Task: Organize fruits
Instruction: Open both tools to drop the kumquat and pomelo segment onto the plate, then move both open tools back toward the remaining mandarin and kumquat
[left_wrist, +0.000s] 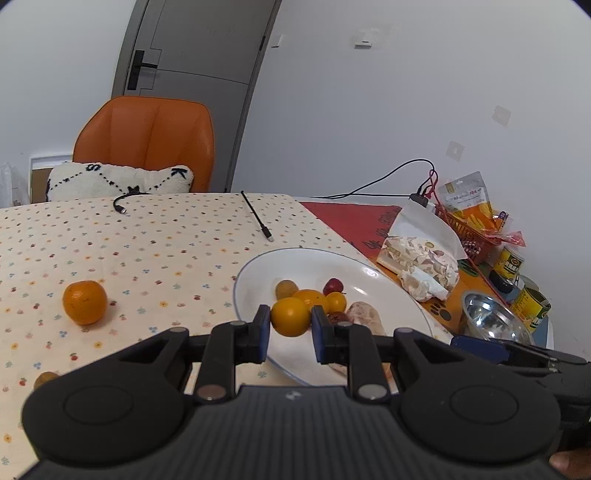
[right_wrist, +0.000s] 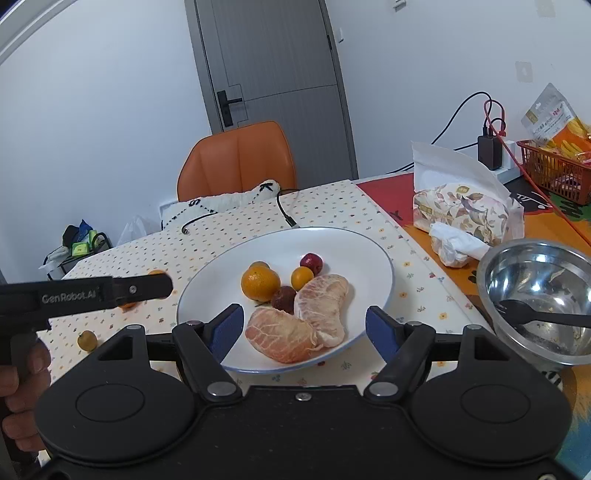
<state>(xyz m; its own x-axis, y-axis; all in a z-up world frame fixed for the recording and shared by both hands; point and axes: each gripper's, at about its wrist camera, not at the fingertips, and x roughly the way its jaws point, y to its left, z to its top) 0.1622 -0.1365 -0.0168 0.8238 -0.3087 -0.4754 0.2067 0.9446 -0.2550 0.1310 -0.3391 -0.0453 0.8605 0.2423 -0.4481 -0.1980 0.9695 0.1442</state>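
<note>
A loose orange (left_wrist: 84, 301) sits on the desk (left_wrist: 147, 251), left of the white plate (left_wrist: 388, 291). The left gripper (left_wrist: 290, 326) has its jaws clenched on a yellow-orange fruit (left_wrist: 290, 321) above the plate's near rim. The right gripper (right_wrist: 304, 328) hangs with jaws released over the pomelo segments (right_wrist: 295, 328) on that plate.

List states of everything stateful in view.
left gripper: shut on yellow-orange fruit
right gripper: open, empty
door: closed
steel bowl: upright, black spoon inside
tissue pack: open, sheet sticking up
orange: loose, off the plate
</note>
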